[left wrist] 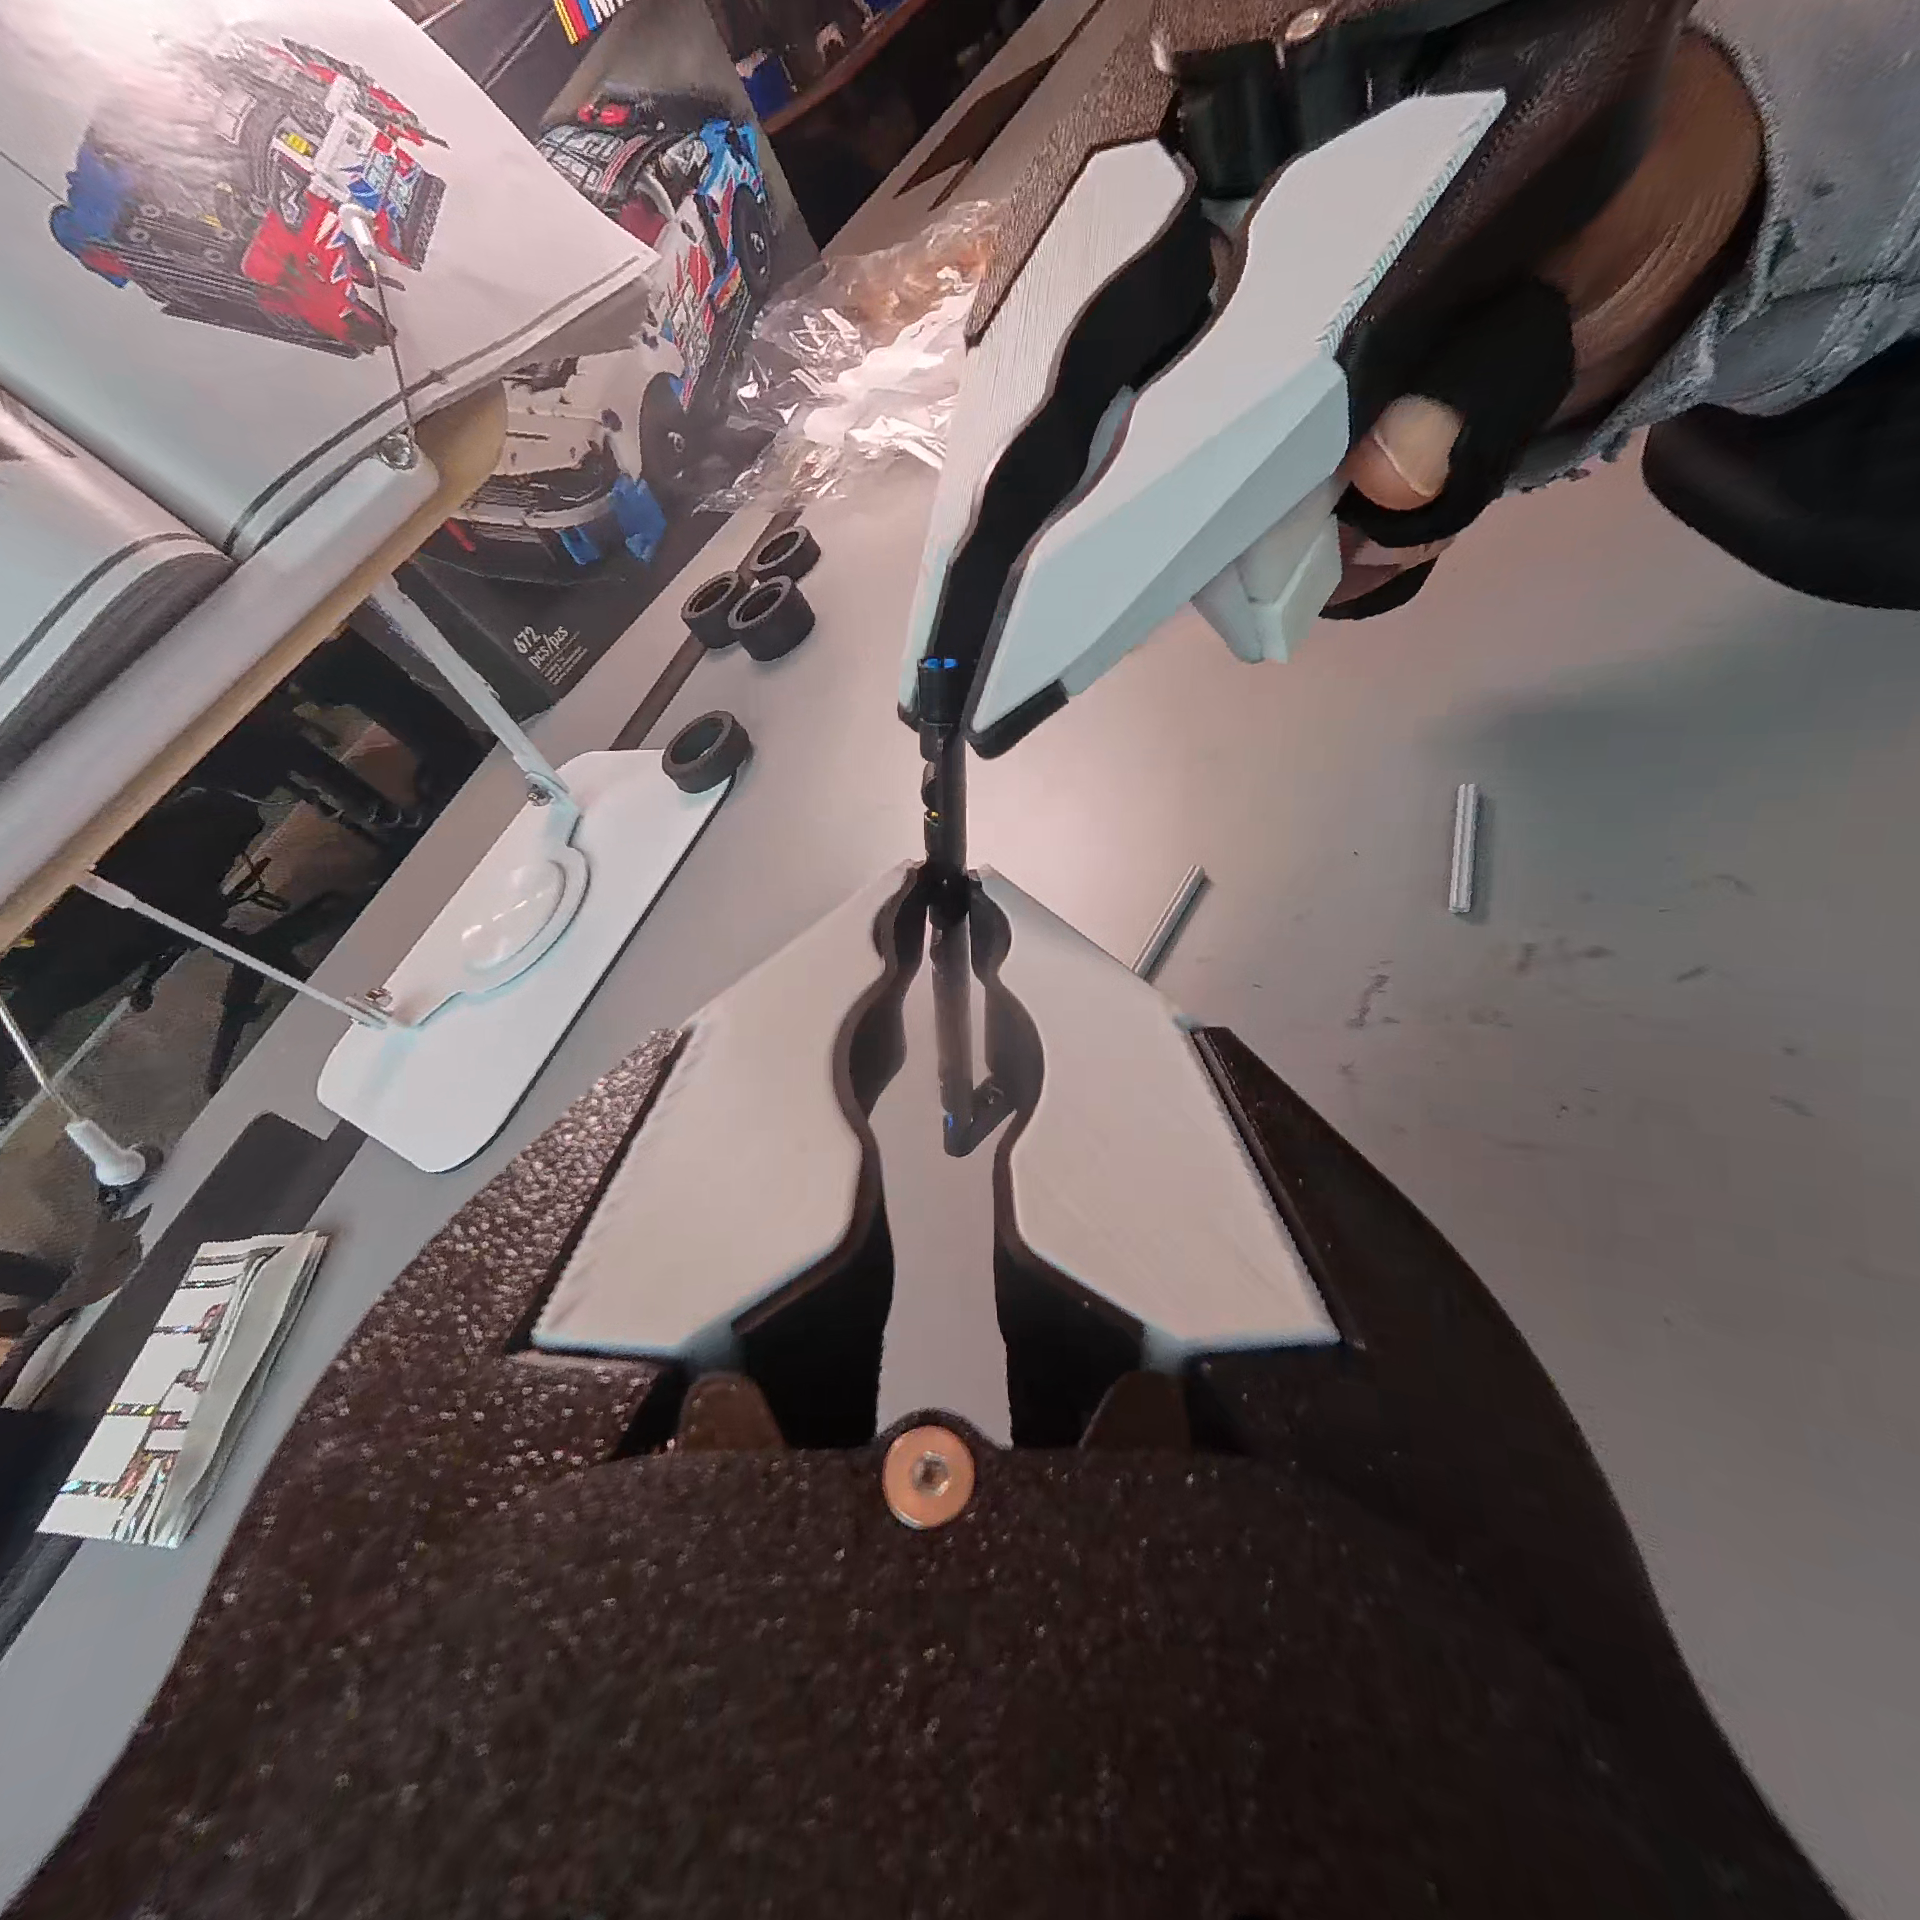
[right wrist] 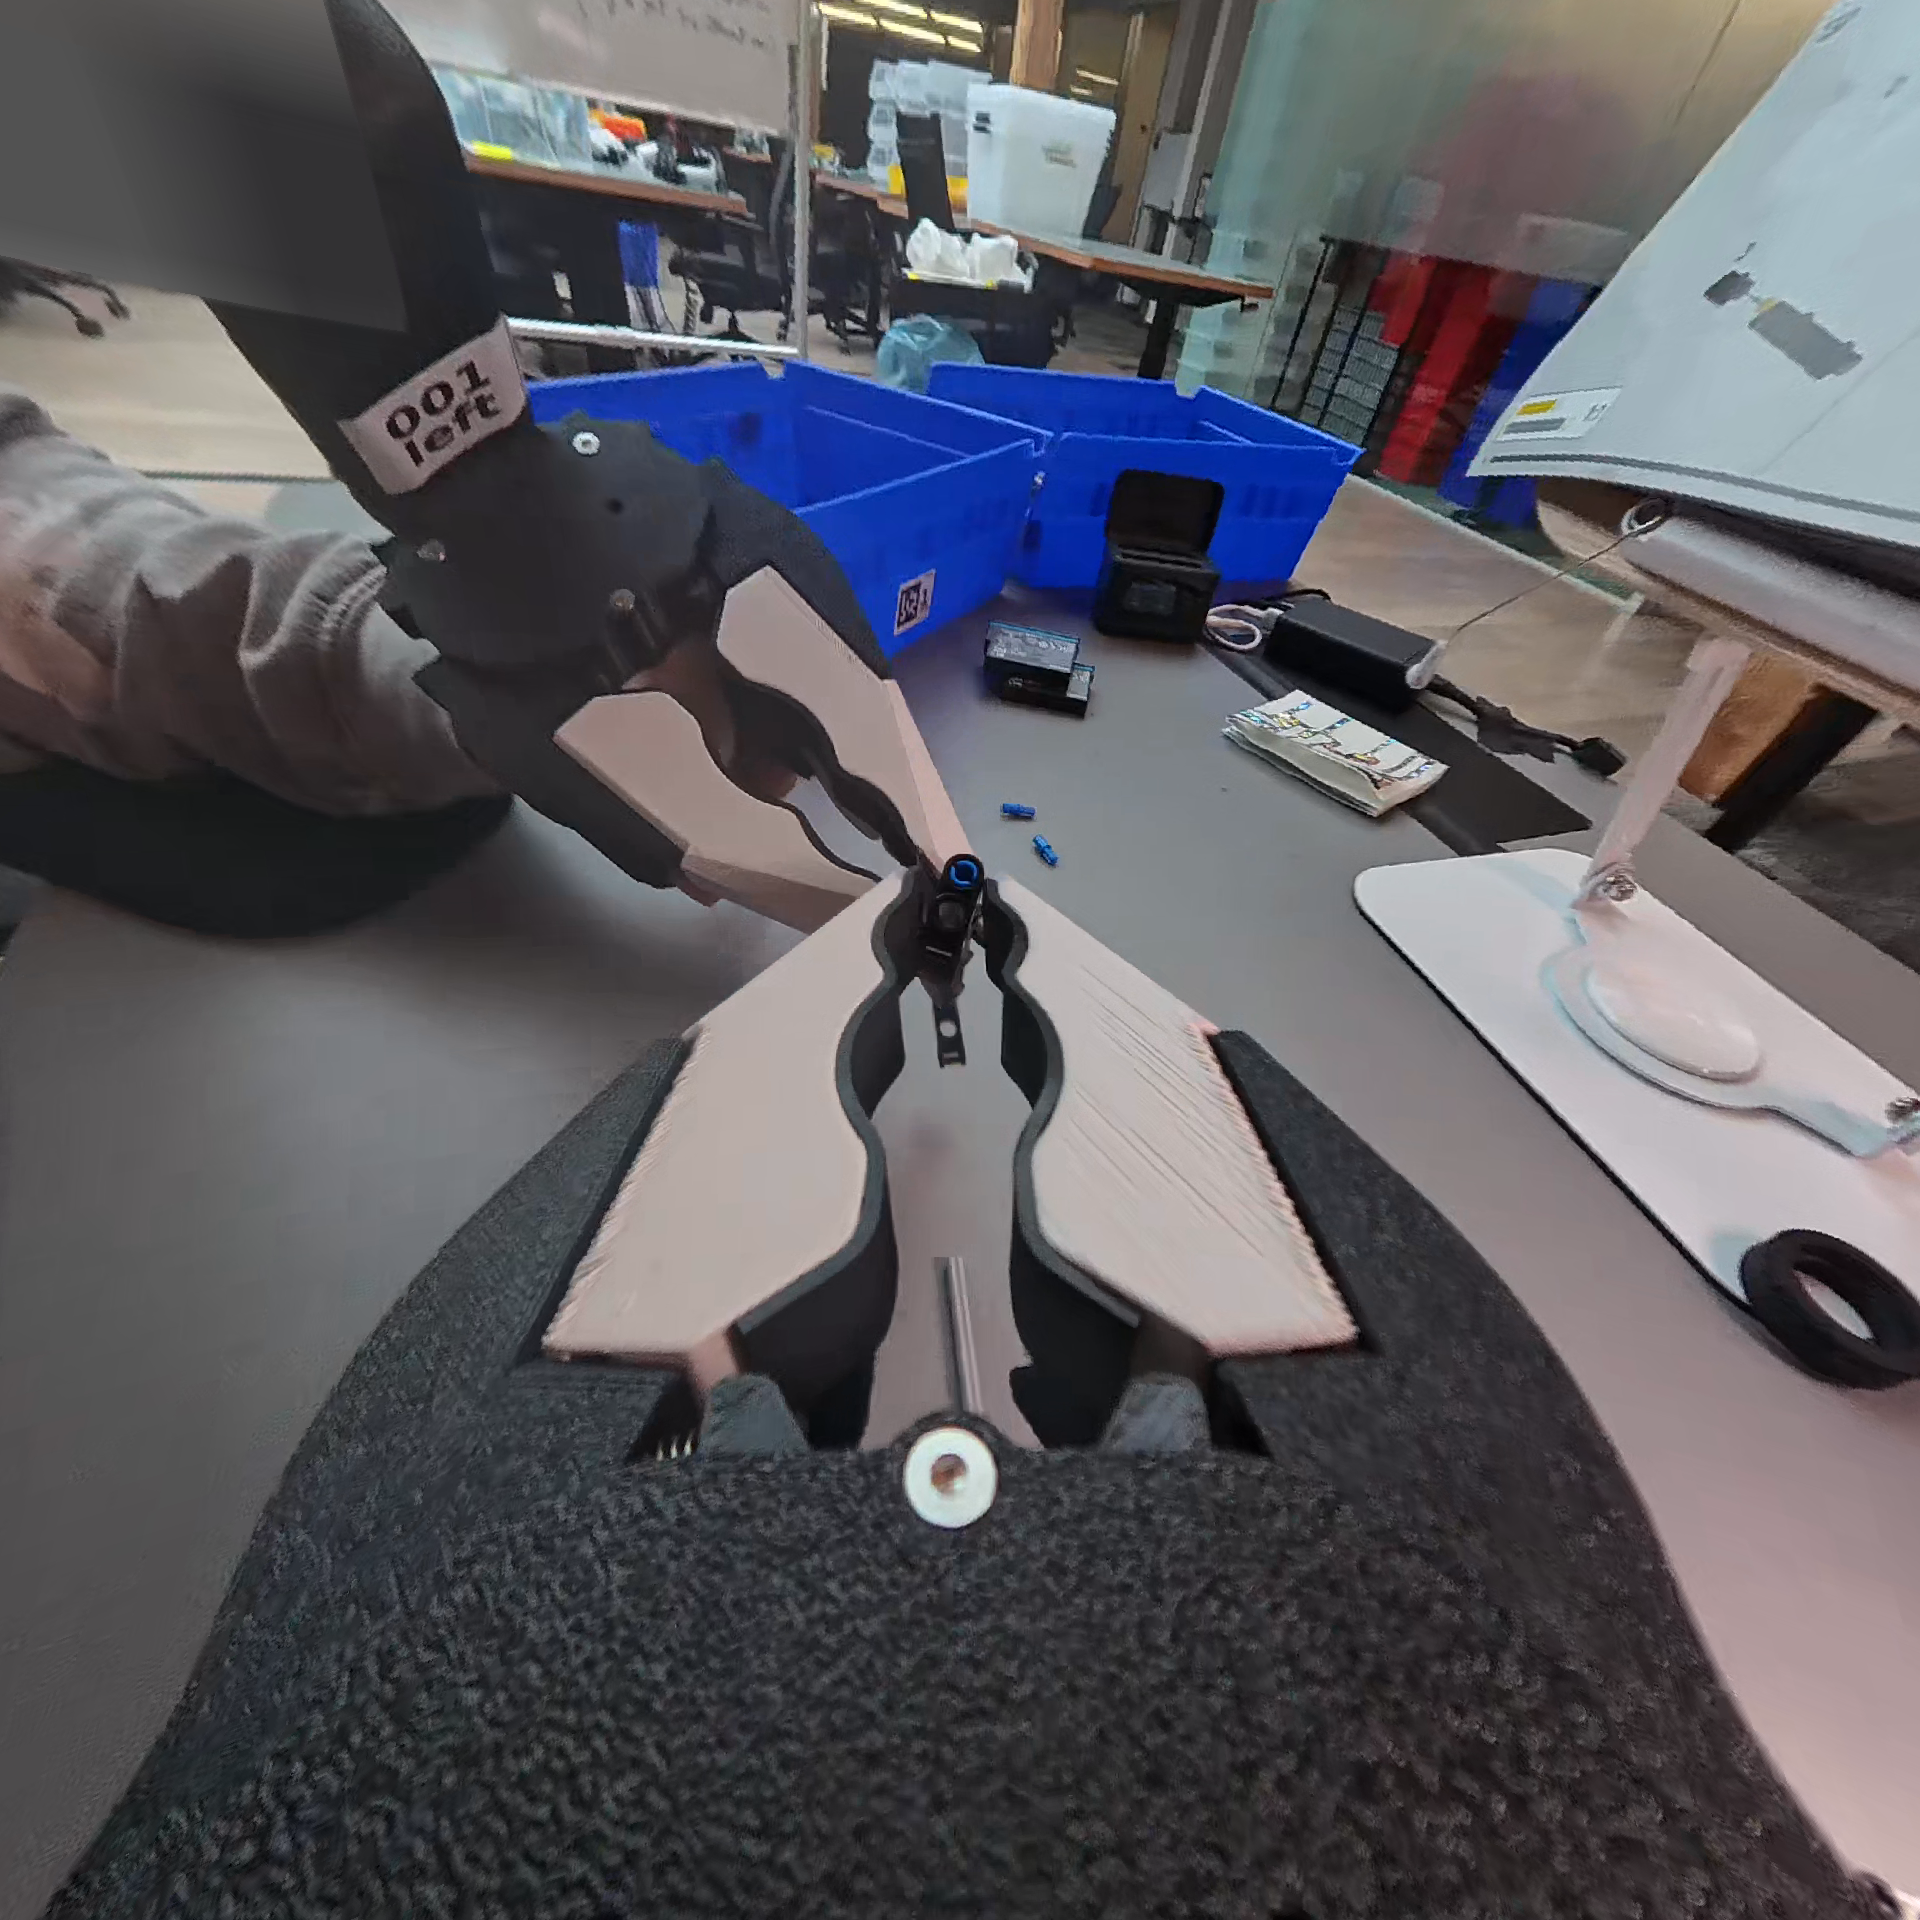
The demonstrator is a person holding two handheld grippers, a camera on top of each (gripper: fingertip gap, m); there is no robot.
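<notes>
My left gripper [left wrist: 945, 883] is shut on a thin black building-toy beam [left wrist: 954, 997] and holds it above the grey table. My right gripper [left wrist: 940, 707] comes in from the top right and is shut on the far end of the same black assembly, where a small connector with a blue pin [left wrist: 937, 670] sits. In the right wrist view my right gripper [right wrist: 951, 899] is shut on that black part with the blue pin [right wrist: 961, 871], and the left gripper [right wrist: 904, 847] meets it tip to tip from the left.
A white book stand [left wrist: 520, 935] holding an open instruction booklet [left wrist: 260, 208] is at the left. Several black tyres [left wrist: 758, 603], a toy box [left wrist: 665, 312], plastic bags [left wrist: 873, 343] and grey axles [left wrist: 1463, 847] lie on the table. Blue bins [right wrist: 935, 478], loose blue pins [right wrist: 1044, 849] and a sticker sheet [right wrist: 1330, 748] lie beyond. Only a small space, under 4 cm, lies between the two pairs of fingers.
</notes>
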